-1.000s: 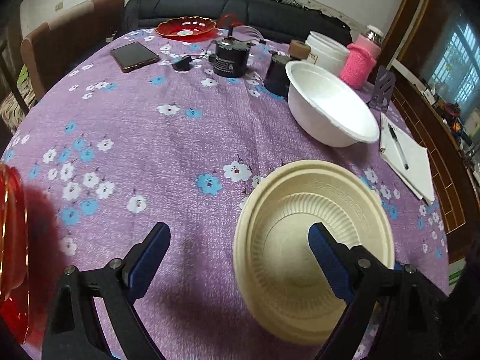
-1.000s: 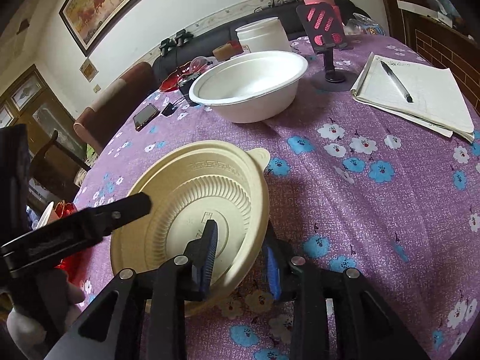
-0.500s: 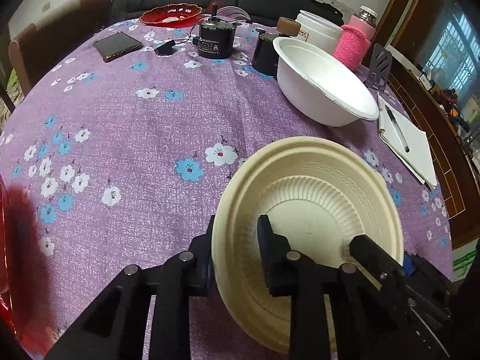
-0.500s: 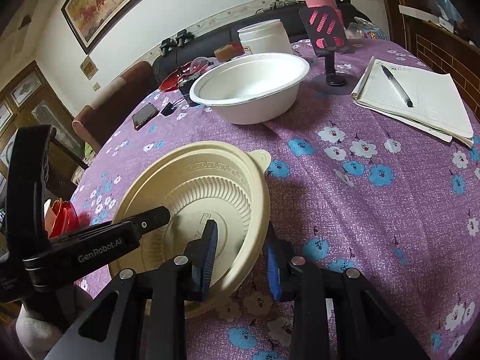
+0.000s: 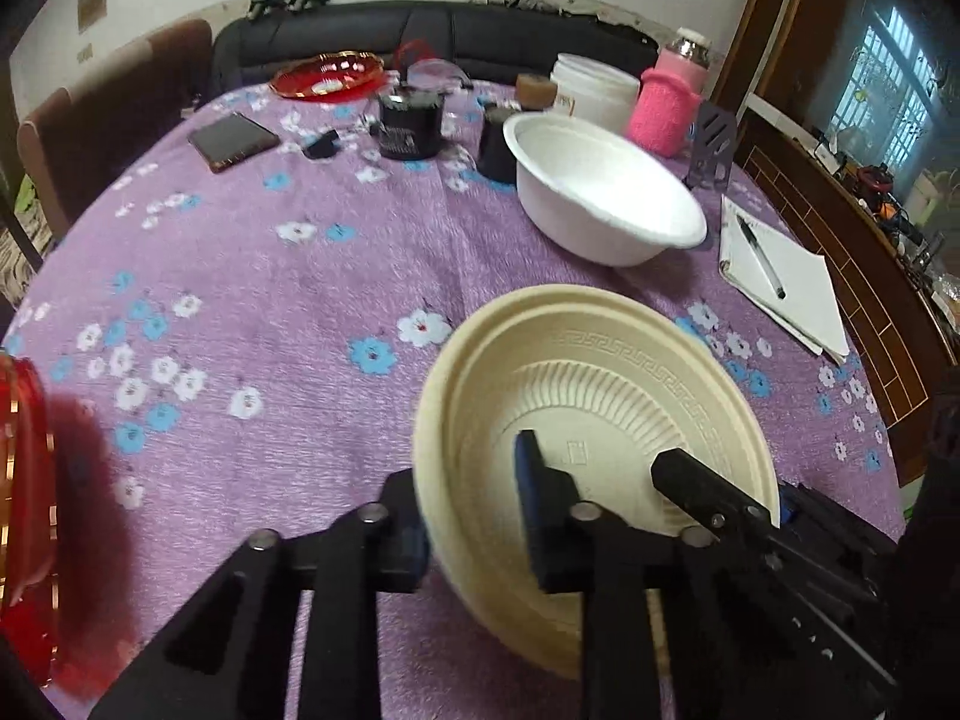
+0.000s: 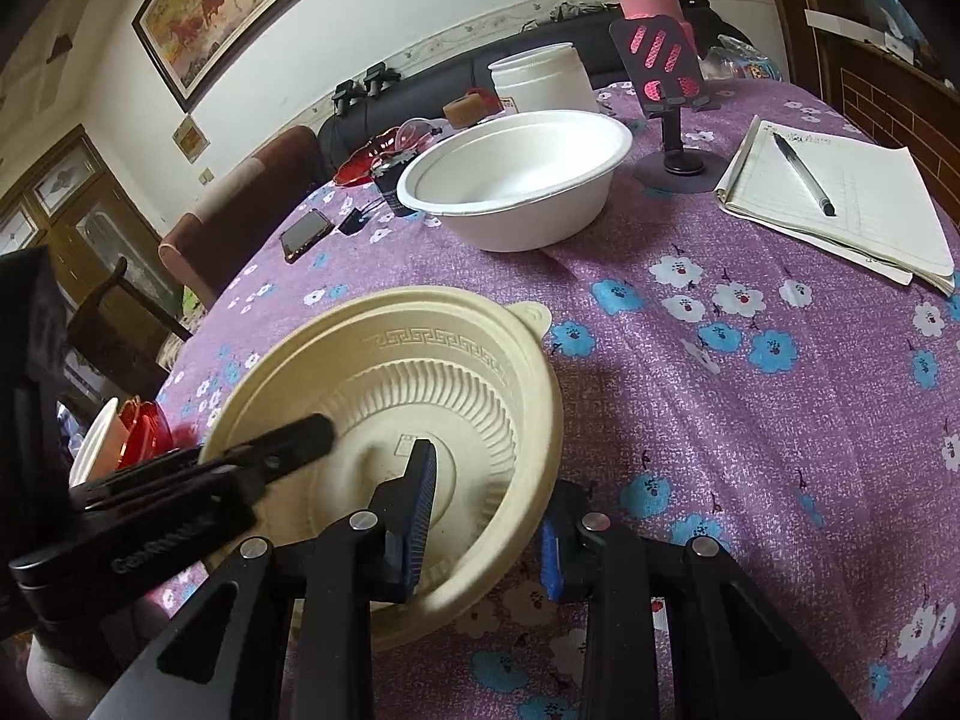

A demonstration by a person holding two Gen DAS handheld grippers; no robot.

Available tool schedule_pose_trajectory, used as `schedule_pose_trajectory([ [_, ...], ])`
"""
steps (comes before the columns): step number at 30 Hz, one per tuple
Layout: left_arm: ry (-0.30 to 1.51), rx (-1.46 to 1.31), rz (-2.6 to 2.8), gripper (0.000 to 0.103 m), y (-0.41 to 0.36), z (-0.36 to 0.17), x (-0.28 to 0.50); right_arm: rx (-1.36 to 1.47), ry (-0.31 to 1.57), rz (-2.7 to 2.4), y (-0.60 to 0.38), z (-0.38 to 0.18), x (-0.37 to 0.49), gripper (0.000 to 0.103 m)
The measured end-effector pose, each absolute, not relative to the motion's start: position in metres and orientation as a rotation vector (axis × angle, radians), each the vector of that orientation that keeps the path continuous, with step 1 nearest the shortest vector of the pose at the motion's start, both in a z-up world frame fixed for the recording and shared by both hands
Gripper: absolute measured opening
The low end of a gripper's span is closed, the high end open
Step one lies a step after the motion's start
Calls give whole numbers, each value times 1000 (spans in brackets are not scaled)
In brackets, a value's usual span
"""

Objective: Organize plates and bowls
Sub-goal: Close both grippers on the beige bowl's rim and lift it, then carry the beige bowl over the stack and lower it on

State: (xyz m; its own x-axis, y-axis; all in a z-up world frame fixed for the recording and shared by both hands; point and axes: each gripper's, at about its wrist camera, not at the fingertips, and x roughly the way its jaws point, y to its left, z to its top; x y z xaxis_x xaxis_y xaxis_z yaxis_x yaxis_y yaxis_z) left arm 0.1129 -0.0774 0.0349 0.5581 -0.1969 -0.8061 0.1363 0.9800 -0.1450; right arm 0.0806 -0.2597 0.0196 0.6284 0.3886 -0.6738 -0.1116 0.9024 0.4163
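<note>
Two-gripper hold on the cream plate

We clamp the cream plate (image 5: 594,420) at two rim points, left gripper (image 5: 474,510) on its near-left edge and right gripper (image 6: 486,516) on its near-right edge, probably to keep the flimsy dish level. It sits low over the purple tablecloth (image 6: 750,420), near the white bowl (image 6: 516,180). Both tools reach in low, one finger inside the dish, one outside.

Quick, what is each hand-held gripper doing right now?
Left hand-held gripper: closed on the cream plastic bowl rim.
Right hand-held gripper: closed on the same bowl's rim.
</note>
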Motion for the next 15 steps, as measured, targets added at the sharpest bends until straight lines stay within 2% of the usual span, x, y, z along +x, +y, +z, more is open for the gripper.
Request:
schedule_pose_trajectory([
  [2, 949, -66, -192, 15, -73, 39, 108, 363, 837, 310, -259, 22, 78, 31],
  [5, 948, -81, -178, 15, -64, 42, 100, 365, 822, 336, -256, 25, 75, 27],
  [15, 958, -102, -139, 16, -34, 39, 70, 286, 828, 415, -223, 22, 63, 26],
])
